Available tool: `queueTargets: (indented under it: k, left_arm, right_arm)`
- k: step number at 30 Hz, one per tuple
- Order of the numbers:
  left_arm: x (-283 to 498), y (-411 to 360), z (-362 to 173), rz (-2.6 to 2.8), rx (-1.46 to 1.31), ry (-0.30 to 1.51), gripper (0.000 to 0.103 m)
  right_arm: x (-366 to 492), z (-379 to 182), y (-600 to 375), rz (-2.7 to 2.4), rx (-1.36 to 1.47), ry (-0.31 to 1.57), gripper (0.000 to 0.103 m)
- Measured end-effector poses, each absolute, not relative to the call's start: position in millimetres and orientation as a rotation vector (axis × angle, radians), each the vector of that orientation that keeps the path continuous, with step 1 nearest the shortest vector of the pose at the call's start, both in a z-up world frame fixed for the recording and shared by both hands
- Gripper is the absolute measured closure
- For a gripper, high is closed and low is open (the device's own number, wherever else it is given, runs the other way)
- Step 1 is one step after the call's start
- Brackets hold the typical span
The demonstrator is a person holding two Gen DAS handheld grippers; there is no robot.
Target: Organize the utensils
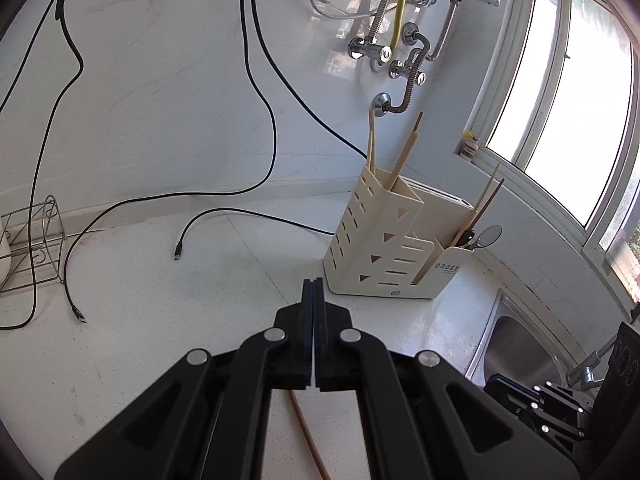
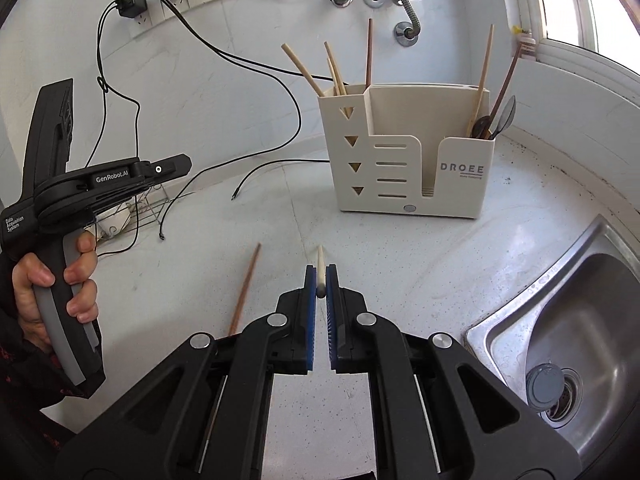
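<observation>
Pale chopstick (image 2: 320, 270) pinched between blue pads of right gripper (image 2: 320, 280), tip pointing toward cream utensil holder (image 2: 412, 160) standing on counter (image 2: 400, 248) beside sink (image 2: 568, 320); brown chopstick (image 2: 245, 290) lying flat to left; left gripper (image 1: 314, 292) fully closed, holding nothing, raised above counter
</observation>
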State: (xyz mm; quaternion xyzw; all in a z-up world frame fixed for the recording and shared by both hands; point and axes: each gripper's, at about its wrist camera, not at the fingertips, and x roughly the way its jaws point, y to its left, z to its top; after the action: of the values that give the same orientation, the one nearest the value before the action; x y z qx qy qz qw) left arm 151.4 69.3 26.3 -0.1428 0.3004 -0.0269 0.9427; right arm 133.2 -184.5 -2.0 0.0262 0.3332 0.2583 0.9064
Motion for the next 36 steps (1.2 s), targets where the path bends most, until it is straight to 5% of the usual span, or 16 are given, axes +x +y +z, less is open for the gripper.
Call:
queueTargets:
  k: [10, 14, 36]
  left_arm:
    - [170.1, 60.6, -14.8, -0.068, -0.222, 0.783, 0.102]
    - [175.0, 48.2, -29.7, -0.057, -0.182, 0.815, 0.065]
    - [154.3, 14.5, -77.9, -0.046, -0.149, 0.937, 0.061]
  right_arm:
    - [131.8, 7.6, -196.6, 0.503, 0.108, 0.65, 0.099]
    - [133.7, 12.0, -204.9, 0.489, 0.127, 0.631, 0.099]
    - [140.8, 23.0, -236.9, 0.463, 0.156, 0.59, 0.099]
